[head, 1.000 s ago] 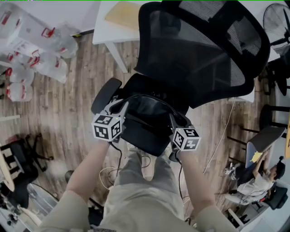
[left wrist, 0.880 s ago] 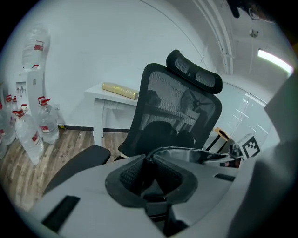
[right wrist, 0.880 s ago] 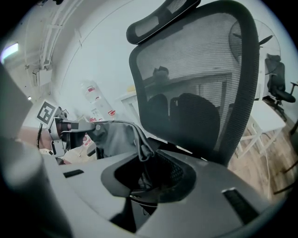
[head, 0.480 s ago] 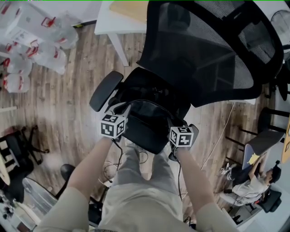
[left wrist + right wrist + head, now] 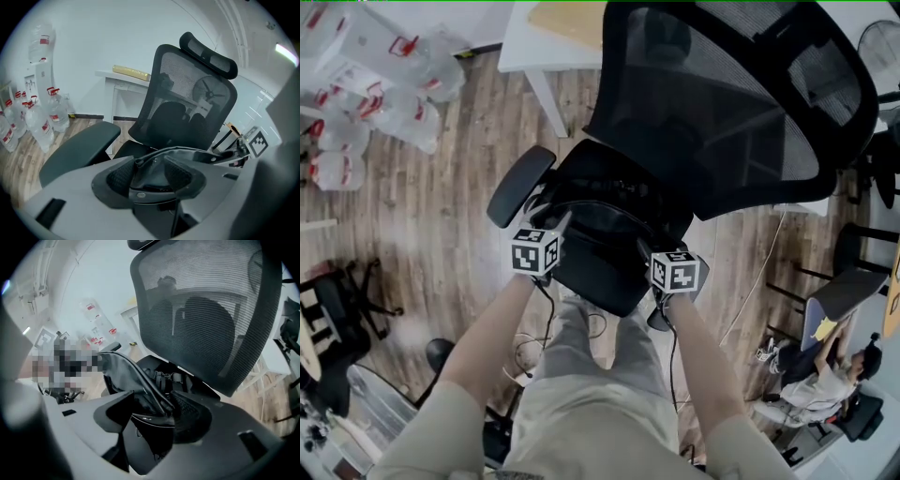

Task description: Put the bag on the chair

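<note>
Lying on chair, bag, long axis crosswise.

Left tongs, right tongs just opened, bag apparently between jaws

clear water jugs with red handles lie on the wooden floor near a white desk; a seated person shows at lower right.

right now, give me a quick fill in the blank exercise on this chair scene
1. The soft black bag lies on the ___ of the black mesh-backed office chair.
2. The clear plastic jugs with red handles sit on the ___ floor.
3. The white table stands ___ the chair.
Missing: seat; wooden; behind.
</note>
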A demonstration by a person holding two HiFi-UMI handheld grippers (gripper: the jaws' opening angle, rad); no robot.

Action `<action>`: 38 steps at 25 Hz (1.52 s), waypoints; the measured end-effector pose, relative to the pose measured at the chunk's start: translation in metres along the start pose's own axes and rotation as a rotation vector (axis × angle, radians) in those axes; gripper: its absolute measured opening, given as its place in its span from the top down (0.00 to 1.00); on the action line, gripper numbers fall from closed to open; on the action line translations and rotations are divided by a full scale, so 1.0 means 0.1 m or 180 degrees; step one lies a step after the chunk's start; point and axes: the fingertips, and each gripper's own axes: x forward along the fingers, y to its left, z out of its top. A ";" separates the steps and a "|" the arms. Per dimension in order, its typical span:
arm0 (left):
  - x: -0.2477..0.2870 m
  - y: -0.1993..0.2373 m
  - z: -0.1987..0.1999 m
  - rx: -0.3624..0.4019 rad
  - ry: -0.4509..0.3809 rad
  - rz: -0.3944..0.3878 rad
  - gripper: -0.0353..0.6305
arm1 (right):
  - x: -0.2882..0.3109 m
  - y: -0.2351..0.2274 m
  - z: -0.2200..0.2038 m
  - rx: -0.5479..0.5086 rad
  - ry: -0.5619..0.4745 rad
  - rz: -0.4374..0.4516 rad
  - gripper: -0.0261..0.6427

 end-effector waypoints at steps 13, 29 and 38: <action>-0.62 -0.34 0.38 0.0044 -0.0190 -0.0063 0.60 | -0.88 0.12 0.44 -0.0109 -0.0343 0.0041 0.59; -1.88 -1.08 1.02 0.0238 -0.0753 -0.0260 0.72 | -2.57 0.99 1.39 -0.0775 -0.1501 0.0258 0.89; -2.62 -1.42 1.43 0.0452 -0.1265 -0.0322 0.81 | -3.51 1.49 1.61 -0.0948 -0.1994 0.0658 0.92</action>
